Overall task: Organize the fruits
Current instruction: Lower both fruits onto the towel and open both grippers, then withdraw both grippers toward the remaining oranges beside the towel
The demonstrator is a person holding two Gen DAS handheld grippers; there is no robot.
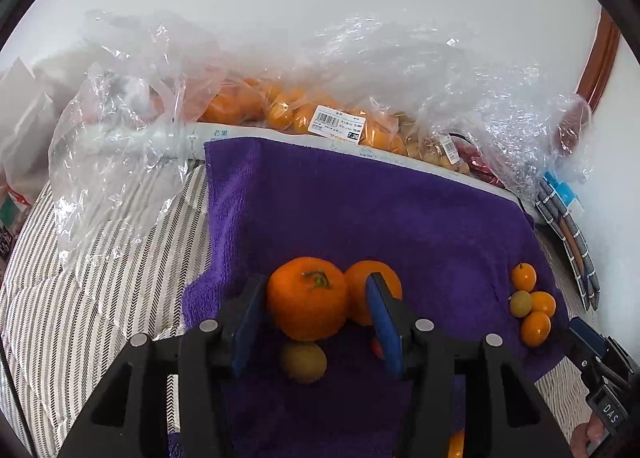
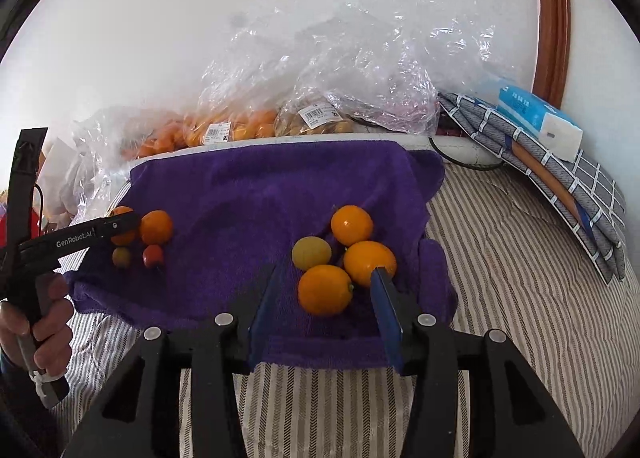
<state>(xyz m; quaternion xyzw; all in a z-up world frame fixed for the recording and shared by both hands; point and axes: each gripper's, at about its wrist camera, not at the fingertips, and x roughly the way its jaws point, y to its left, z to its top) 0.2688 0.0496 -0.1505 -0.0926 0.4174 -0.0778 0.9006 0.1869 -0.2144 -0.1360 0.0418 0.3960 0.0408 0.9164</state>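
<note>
A purple towel (image 1: 360, 198) lies on striped bedding. In the left wrist view a large tangerine (image 1: 308, 298) with a green stem sits between the jaws of my left gripper (image 1: 316, 280), with a gap at the right pad, so the jaws are open. A second tangerine (image 1: 358, 290) lies partly behind the right finger. A yellow-green fruit (image 1: 303, 362) lies nearer. In the right wrist view my right gripper (image 2: 327, 271) stands open around a kumquat (image 2: 325, 290) without touching it. Two more kumquats (image 2: 352, 225) and a yellowish fruit (image 2: 311, 253) cluster just beyond.
Clear plastic bags (image 1: 280, 106) of orange fruit with price labels line the back against a white wall. A folded checked cloth (image 2: 560, 186) and a tissue pack (image 2: 540, 122) lie at the right. A hand (image 2: 48, 310) holds the left gripper's handle. Striped bedding (image 2: 500, 258) surrounds the towel.
</note>
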